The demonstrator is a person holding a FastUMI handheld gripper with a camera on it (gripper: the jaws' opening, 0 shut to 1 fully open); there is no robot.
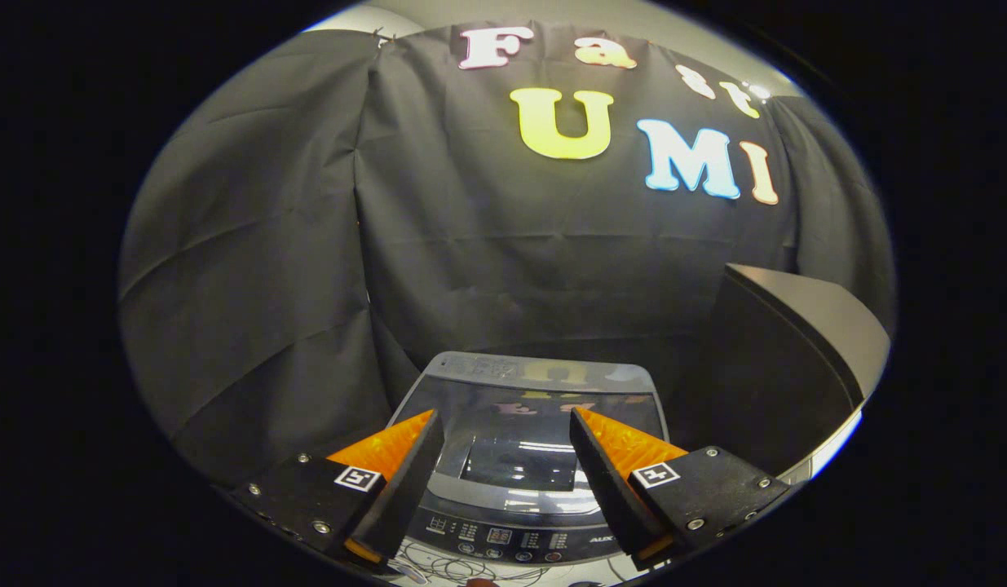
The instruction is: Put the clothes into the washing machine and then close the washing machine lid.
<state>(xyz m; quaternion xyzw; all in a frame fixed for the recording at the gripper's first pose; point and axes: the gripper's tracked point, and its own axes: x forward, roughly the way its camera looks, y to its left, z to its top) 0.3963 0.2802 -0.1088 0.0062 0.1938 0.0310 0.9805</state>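
A top-loading washing machine (519, 383) stands just ahead of and below my fingers, against the black cloth wall. Its dark glossy lid (515, 440) lies flat and shut, reflecting the lights. The control panel (503, 538) with small buttons runs along the near side, between the finger bases. My gripper (503, 420) hovers above the lid, open, with nothing between its fingers. No clothes are seen.
A dark box-like unit with a grey top (797, 342) stands to the right of the machine. Loose thin cables (446, 567) lie on a pale surface under the panel. Black cloth hangs behind and to the left of the machine.
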